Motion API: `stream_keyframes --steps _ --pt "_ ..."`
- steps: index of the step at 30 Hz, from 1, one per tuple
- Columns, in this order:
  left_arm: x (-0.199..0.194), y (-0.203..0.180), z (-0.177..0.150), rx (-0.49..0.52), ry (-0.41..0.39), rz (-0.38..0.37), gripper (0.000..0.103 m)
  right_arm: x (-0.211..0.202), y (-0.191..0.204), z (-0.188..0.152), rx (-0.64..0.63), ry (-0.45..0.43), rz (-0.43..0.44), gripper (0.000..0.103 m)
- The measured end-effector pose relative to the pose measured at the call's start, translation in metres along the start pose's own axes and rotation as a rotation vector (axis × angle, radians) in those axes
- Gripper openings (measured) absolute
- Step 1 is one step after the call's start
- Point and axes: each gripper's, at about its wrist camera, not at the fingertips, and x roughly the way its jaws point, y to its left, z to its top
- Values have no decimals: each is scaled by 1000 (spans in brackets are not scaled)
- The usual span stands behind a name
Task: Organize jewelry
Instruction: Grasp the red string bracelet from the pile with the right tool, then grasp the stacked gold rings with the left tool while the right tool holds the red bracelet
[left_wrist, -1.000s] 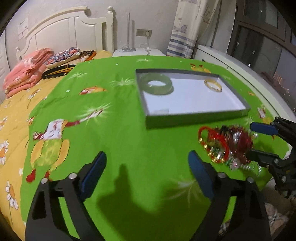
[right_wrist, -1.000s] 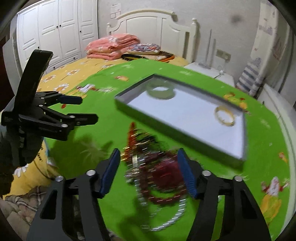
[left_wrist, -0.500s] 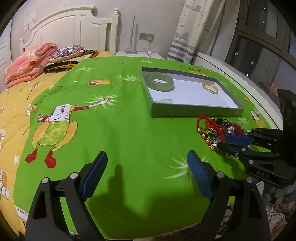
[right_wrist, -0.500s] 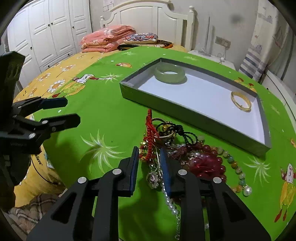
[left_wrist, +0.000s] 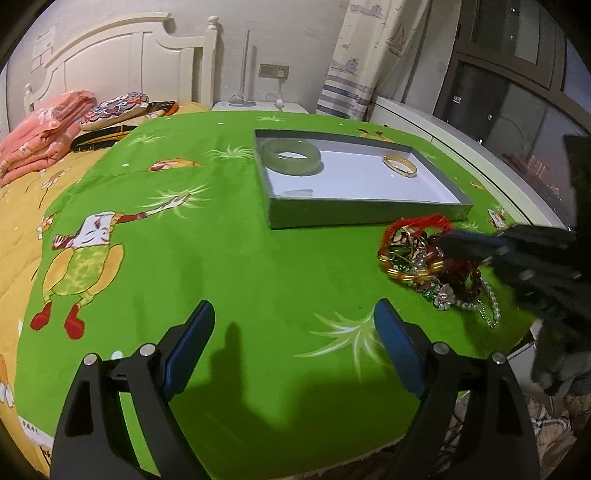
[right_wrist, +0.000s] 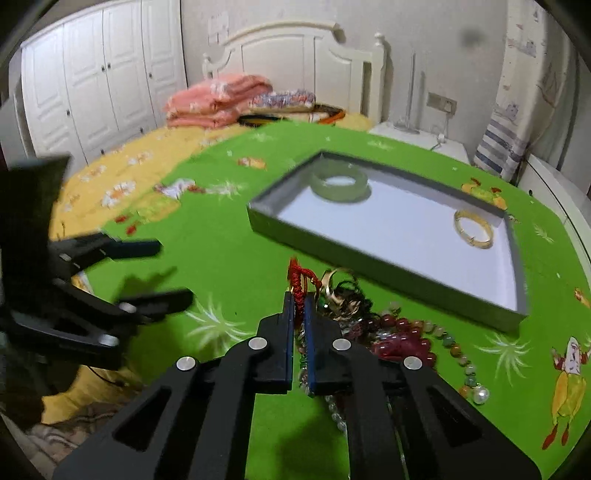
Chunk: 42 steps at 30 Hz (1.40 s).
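Note:
A tangled pile of jewelry (left_wrist: 432, 258) lies on the green cloth in front of a grey tray (left_wrist: 362, 214). The tray holds a green jade bangle (left_wrist: 291, 157) and a gold bangle (left_wrist: 400, 165). In the right wrist view my right gripper (right_wrist: 299, 306) is shut on a red cord bracelet (right_wrist: 299, 280) at the pile's (right_wrist: 373, 325) left edge; the tray (right_wrist: 369, 269), jade bangle (right_wrist: 340, 182) and gold bangle (right_wrist: 474, 229) lie beyond. My left gripper (left_wrist: 295, 321) is open and empty over the cloth, left of the pile.
The green cartoon cloth (left_wrist: 184, 240) covers a bed with a yellow quilt (left_wrist: 14, 206), pink folded blankets (left_wrist: 40, 125) and a white headboard. A nightstand (left_wrist: 258, 107) stands behind. The cloth's near edge drops off below both grippers.
My right gripper moved into the pile and closed from open onto the red cord bracelet. My left gripper stayed open and pulled back slightly.

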Motion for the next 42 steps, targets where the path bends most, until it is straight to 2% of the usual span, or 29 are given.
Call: stream_keyframes --steps 7,13,14,16,19,20,21,22,23,25,28,32,33,35,36,37,39,41,42 --pt "23 -23 16 55 15 -42 84 -52 -36 6 72 -118 -77 7" --pt "41 -52 44 71 28 -152 80 -71 -69 -2 136 -143 -129 7" --pt "45 -59 49 81 33 -168 77 -71 -72 -3 142 -143 -129 7" --pt "51 -71 52 113 44 -172 68 -72 -77 -8 153 -146 -124 7" --pt "65 -87 55 182 74 -129 66 -70 -79 -13 159 -150 -115 7" --pt "68 -87 56 185 85 -124 62 -70 -80 -14 161 -151 -111 7" --pt "74 -88 57 184 103 -133 53 -70 -82 -16 162 -154 -109 7" --pt "77 -87 58 176 118 -165 29 -70 -83 -17 162 -155 -110 7" --pt "80 -85 60 157 128 -195 24 -69 -84 -19 162 -157 -111 7" --pt "81 -84 62 149 112 -174 20 -70 -88 -22 170 -162 -108 7" --pt "71 -85 66 160 67 -143 5 -70 -92 -24 179 -168 -104 7" --pt "54 -89 66 257 41 -22 5 -67 -93 -25 182 -166 -90 7" --pt "53 -87 63 279 56 8 5 -65 -92 -25 179 -165 -86 7" --pt "55 -82 57 316 135 11 6 -62 -91 -26 179 -162 -75 7" --pt "58 -78 54 322 169 17 8 -60 -90 -26 179 -160 -70 7" --pt "58 -73 52 312 171 28 12 -58 -89 -27 179 -157 -66 7" --pt "60 -62 52 275 175 31 23 -55 -87 -27 177 -148 -59 7" --pt "58 -54 53 237 163 15 61 -53 -84 -28 173 -140 -55 7" --pt "53 -53 54 229 133 13 66 -52 -82 -28 169 -137 -54 7"
